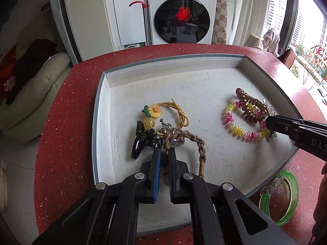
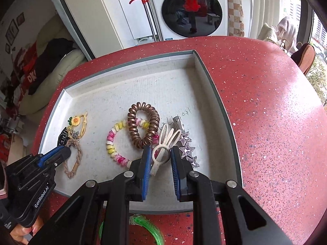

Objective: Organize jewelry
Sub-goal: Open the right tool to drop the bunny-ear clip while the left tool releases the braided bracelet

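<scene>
A white tray (image 1: 102, 106) lies on the red speckled table (image 2: 265, 106). My left gripper (image 1: 165, 152) is shut on a brown braided rope bracelet (image 1: 196, 140), low over the tray beside a black claw clip (image 1: 138, 145) and a yellow flower hair tie (image 1: 156, 111). My right gripper (image 2: 161, 152) is shut on a white rabbit-shaped clip (image 2: 163, 143), just above the tray floor. A brown coil hair tie (image 2: 143, 126), a pink-and-yellow coil bracelet (image 2: 114, 149) and a rhinestone star clip (image 2: 188, 150) lie around it.
A green bangle (image 1: 286, 196) sits on the table outside the tray's near right corner. The far half of the tray holds nothing. Beyond the table stand a washing machine (image 1: 181, 20) and a red-handled mop (image 1: 146, 16); a cream sofa (image 1: 34, 94) is at left.
</scene>
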A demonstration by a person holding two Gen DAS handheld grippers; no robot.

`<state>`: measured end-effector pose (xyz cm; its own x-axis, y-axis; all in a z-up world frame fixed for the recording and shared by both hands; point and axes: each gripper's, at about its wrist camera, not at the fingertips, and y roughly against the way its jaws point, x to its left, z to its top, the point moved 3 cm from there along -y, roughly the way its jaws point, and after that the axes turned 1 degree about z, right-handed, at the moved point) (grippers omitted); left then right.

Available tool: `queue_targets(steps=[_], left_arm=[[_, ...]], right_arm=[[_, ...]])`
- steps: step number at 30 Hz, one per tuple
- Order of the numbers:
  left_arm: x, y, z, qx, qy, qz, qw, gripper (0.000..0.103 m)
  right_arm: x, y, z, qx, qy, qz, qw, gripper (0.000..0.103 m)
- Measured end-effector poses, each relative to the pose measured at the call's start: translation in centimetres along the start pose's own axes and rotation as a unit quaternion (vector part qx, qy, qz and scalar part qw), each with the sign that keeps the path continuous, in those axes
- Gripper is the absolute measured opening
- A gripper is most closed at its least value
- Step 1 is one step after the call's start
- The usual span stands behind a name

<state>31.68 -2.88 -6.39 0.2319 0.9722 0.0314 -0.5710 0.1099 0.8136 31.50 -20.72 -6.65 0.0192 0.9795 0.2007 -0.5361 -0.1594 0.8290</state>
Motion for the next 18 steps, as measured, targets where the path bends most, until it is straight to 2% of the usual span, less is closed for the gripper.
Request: queue_targets(steps=[4,9,14,18], left_arm=[[-0.3,0.0,0.1,0.000,-0.012,0.010,0.9999,0.025],[-0.5,0.3,0.0,-0.002,-0.008,0.011,0.9999,0.025],[-0.5,0.7,0.0,-0.009,-0.008,0.017,0.9998,0.025],[-0.4,0.8,0.0,-0.014,-0.007,0.021,0.9997,0.025]], right_arm=[[-0.3,0.0,-0.1,0.001,-0.004,0.004,1.000,0.023],[-0.4,0.2,-0.1,0.006,-0.009,0.012,1.000,0.034],[-0.2,0.8,-0.4,-0.001,-0.014,0.027,1.000,0.054],[-0.3,1.2,-0.5,-0.004,-0.019,0.031,0.999,0.054]])
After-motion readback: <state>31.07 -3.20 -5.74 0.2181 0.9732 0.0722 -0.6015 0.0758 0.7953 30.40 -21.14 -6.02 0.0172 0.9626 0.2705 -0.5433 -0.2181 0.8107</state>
